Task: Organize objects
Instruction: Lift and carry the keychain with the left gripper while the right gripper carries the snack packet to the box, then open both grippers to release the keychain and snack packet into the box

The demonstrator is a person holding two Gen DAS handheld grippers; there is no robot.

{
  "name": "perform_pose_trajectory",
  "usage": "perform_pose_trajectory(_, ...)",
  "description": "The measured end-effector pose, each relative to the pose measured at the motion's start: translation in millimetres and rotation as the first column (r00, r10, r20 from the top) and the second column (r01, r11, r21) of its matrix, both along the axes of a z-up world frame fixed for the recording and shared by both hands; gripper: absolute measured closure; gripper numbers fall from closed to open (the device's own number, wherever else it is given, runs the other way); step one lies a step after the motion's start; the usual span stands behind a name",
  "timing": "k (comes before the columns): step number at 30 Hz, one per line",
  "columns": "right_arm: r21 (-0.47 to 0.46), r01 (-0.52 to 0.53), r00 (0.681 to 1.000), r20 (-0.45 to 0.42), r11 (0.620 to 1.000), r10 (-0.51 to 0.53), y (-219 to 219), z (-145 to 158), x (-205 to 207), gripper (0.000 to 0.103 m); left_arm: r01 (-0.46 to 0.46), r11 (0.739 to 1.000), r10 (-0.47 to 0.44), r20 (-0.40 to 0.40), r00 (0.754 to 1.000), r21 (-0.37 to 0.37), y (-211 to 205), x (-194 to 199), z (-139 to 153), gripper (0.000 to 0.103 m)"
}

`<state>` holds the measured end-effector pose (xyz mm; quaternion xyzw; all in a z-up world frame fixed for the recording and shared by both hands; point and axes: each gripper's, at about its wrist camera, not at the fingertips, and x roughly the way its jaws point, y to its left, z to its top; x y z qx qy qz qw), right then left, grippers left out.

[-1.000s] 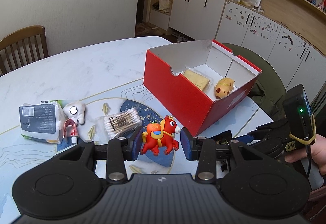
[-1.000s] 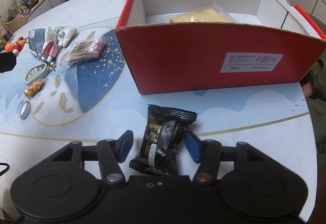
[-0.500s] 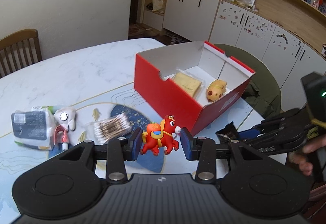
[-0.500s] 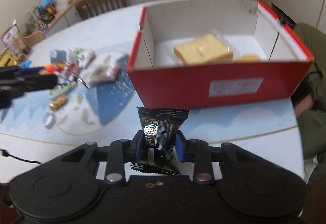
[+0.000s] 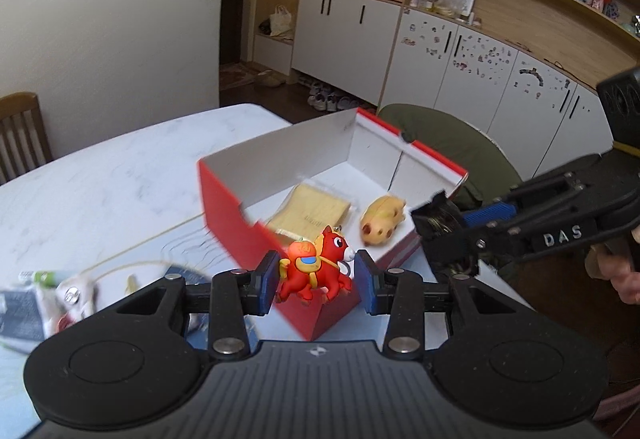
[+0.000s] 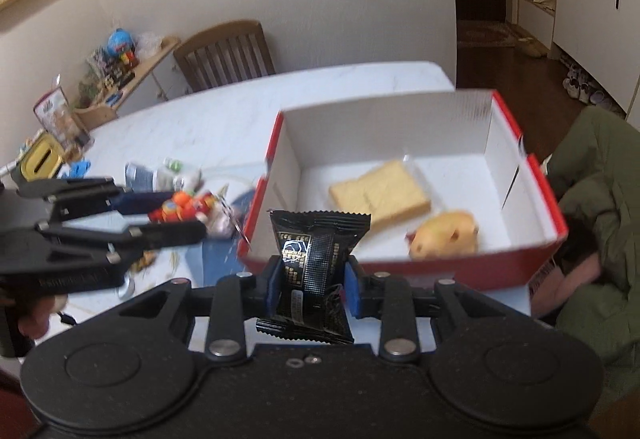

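Blurred clutter [image 5: 48, 295] behind red horse [image 5: 316, 267]

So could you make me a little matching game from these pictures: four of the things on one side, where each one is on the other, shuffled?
Things:
1. red toy horse
2. black snack packet
3. slice of bread
4. green jacket

Places:
A. lying flat in the red box, beside a yellow toy
B. between the jaws of the left gripper
C. outside the box, past its far end
D. clamped upright in the right gripper

Pairs: 1-B, 2-D, 3-A, 4-C
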<state>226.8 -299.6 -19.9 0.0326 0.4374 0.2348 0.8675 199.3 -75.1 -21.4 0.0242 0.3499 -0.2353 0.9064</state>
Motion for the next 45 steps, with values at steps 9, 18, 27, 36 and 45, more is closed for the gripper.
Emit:
perform_pose_trajectory(9, -0.038, 0.056, 0.998, 0.008, 0.998, -0.056, -28, -14, 60, 0.072, 0.015, 0.998, -0.017, 0.033, 0.999, 0.053, -54, 49, 4, 0.064)
perform_pose_trajectory(18, -0.12, 0.076, 0.997, -0.024, 0.99, -0.079, -34, -47, 119, 0.072, 0.006, 0.989, -0.004, -0.018, 1.0, 0.148, -99, 104, -28, 0.064)
perform_pose_trajectory(27, -0.195, 0.069, 0.994, -0.071, 0.978, -0.084, -25, -82, 161, 0.072, -0.015, 0.976, 0.039, -0.107, 0.993, 0.216, -118, 143, -64, 0.064)
perform_pose_trajectory(36, -0.216, 0.066, 0.988, -0.126, 0.974, -0.095, -22, -100, 181, 0.072, -0.001, 0.969, 0.048, -0.185, 0.982, 0.246, -124, 164, -85, 0.064)
perform_pose_trajectory(45, -0.219, 0.067, 0.982, -0.16, 0.973, -0.104, -22, -110, 190, 0.07, 0.016, 0.967, 0.058, -0.283, 0.957, 0.253, -125, 177, -99, 0.063)
